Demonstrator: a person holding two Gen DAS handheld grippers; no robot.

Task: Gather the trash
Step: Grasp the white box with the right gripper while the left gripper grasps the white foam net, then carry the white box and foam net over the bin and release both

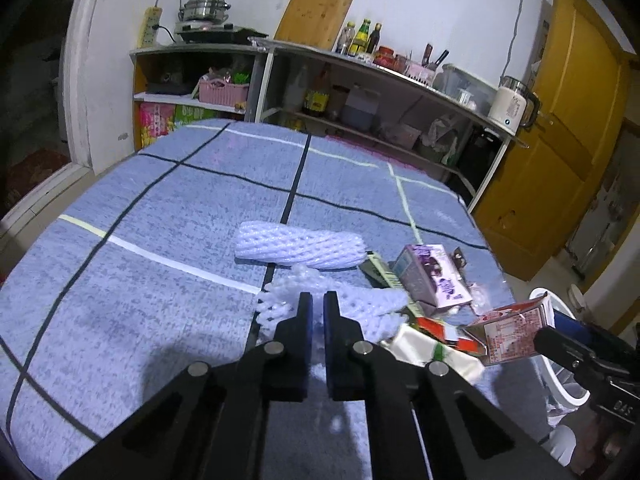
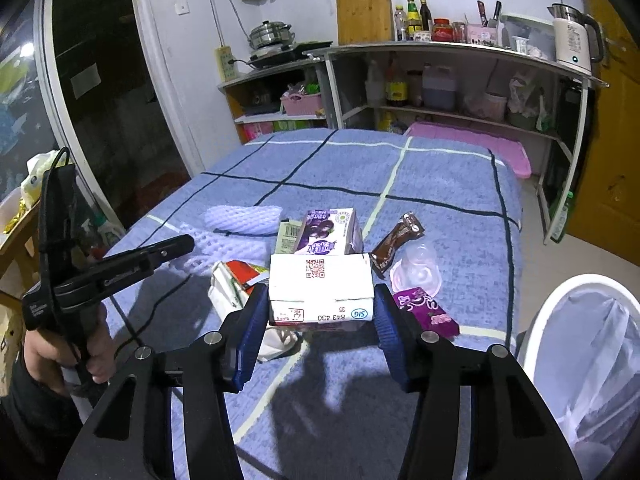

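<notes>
My left gripper (image 1: 318, 300) is shut on a crumpled white foam net (image 1: 360, 304) low over the blue checked table. It also shows in the right wrist view (image 2: 182, 246). A second foam net (image 1: 300, 245) lies flat just beyond. My right gripper (image 2: 320, 300) is shut on a white and pink drink carton (image 2: 320, 284), held above the table; the carton shows at the right of the left wrist view (image 1: 512, 330). A purple carton (image 2: 326, 232), a brown wrapper (image 2: 396, 244), a clear plastic cup (image 2: 418, 270) and a purple packet (image 2: 426, 314) lie around it.
A white bin with a plastic liner (image 2: 592, 344) stands by the table's right edge. A white and red wrapper (image 2: 234, 280) lies left of the carton. Kitchen shelves (image 2: 440, 52) with bottles and a kettle (image 2: 572, 38) line the far wall. A pink mat (image 2: 472, 140) lies beyond the table.
</notes>
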